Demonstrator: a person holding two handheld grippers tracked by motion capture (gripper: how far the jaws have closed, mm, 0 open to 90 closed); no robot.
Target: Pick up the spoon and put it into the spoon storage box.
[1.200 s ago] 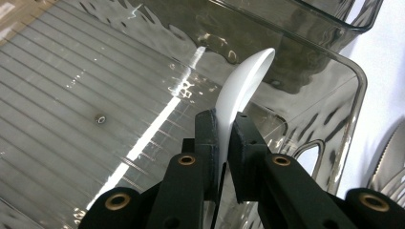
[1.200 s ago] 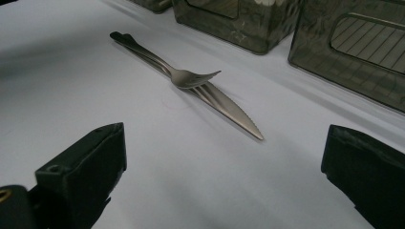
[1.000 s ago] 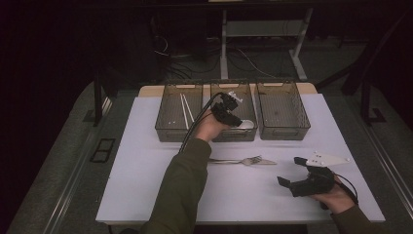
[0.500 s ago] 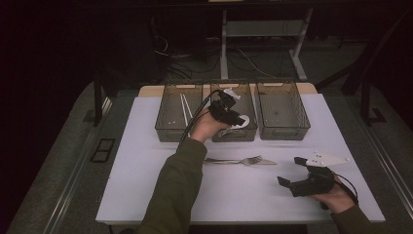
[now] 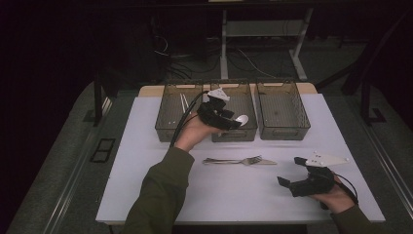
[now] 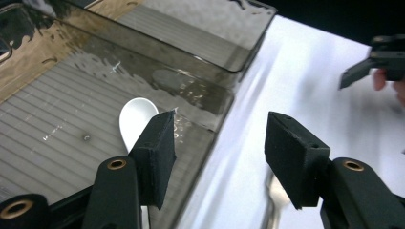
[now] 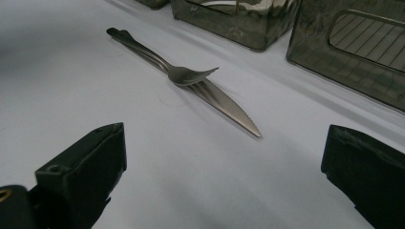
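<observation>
Your left gripper (image 5: pixel 233 118) has come up and back out of the middle bin (image 5: pixel 234 132), drawing towards the near edge of the table and a little to the left; a second ago it was reaching down into that bin, and now it hangs above the bin's near wall. Its jaws have just been opening and now stand apart with nothing between them. The white spoon (image 6: pixel 135 119) that they carried has left the grip: it lies on the ribbed floor of the middle bin, close to the near wall, its bowl showing just beyond the gripper's fingertip (image 6: pixel 157 152).
</observation>
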